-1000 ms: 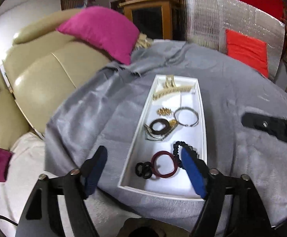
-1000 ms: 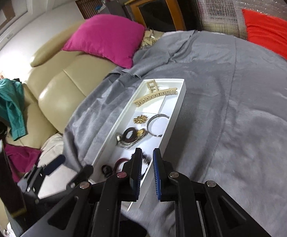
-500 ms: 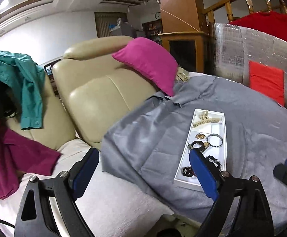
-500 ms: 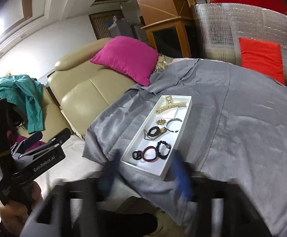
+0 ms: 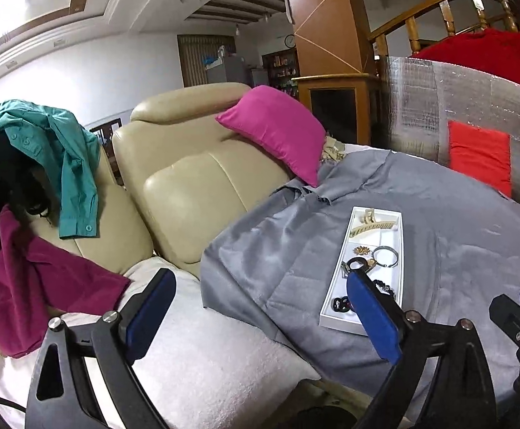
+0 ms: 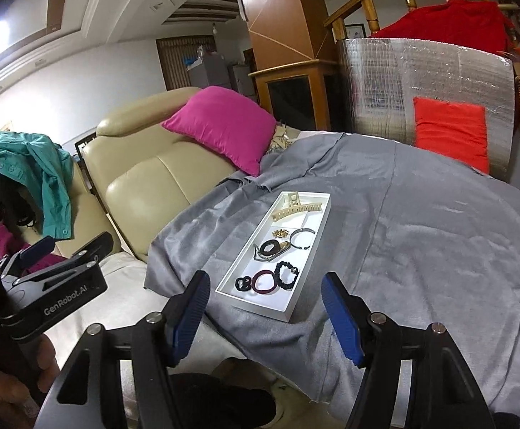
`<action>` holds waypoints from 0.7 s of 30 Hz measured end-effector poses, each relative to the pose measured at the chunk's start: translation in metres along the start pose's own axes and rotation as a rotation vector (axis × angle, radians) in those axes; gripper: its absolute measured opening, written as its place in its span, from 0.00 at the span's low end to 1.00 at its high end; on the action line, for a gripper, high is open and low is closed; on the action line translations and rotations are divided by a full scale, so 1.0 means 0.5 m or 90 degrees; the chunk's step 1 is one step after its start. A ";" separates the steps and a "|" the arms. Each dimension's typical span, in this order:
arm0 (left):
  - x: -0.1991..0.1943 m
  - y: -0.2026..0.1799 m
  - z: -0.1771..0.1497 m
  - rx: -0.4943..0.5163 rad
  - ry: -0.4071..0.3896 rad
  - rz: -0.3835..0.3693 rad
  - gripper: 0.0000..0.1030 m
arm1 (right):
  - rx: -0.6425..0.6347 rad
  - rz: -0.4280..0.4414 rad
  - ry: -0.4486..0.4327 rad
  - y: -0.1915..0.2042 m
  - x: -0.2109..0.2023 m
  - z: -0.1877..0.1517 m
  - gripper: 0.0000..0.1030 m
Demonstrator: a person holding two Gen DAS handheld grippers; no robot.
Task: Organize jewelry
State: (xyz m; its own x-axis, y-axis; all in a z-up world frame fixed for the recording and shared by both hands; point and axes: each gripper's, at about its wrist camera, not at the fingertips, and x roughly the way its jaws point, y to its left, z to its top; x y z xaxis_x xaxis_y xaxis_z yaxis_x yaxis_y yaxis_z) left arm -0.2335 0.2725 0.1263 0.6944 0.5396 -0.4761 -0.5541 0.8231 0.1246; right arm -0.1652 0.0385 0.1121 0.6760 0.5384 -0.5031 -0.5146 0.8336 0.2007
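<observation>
A long white tray [image 6: 315,236] lies on a grey cloth [image 6: 420,243]; it also shows in the left wrist view [image 5: 338,279]. In it are a beige hair claw [image 6: 297,208], a gold brooch [image 6: 280,232], a silver bangle [image 6: 302,236], a dark bracelet [image 6: 270,248], a maroon hair tie [image 6: 264,281], a black beaded band [image 6: 287,274] and a black tie [image 6: 242,283]. My right gripper [image 6: 268,316] is open and empty, held back in front of the tray's near end. My left gripper [image 5: 260,312] is open and empty, left of the tray.
A beige leather sofa [image 5: 195,178] with a magenta pillow [image 5: 277,128] stands to the left. Teal [image 5: 63,150] and magenta clothes [image 5: 34,279] hang over it. A white towel [image 5: 217,364] covers the seat. A silver foil panel with a red cushion [image 6: 451,132] stands behind.
Both grippers have pulled back and up from the tray, which now looks small and far. The right gripper has gone from shut to wide open. The left one stays open.
</observation>
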 end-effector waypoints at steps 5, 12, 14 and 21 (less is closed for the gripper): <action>-0.012 -0.004 0.003 0.003 -0.006 -0.007 0.94 | 0.009 0.001 -0.008 -0.007 -0.014 0.005 0.67; -0.007 -0.010 0.001 0.011 -0.001 -0.007 0.94 | 0.011 0.004 -0.005 -0.008 -0.015 0.004 0.67; -0.005 -0.010 0.000 0.012 0.000 -0.006 0.94 | 0.012 0.005 -0.003 -0.008 -0.012 0.004 0.67; 0.000 -0.010 -0.004 0.015 0.004 -0.006 0.94 | 0.013 0.009 0.003 -0.009 -0.002 0.003 0.67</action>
State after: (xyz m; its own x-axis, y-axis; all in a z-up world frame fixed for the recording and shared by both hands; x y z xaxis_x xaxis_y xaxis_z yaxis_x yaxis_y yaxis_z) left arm -0.2316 0.2681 0.1239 0.6965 0.5306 -0.4831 -0.5365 0.8321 0.1405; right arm -0.1628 0.0342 0.1131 0.6663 0.5490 -0.5046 -0.5127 0.8287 0.2246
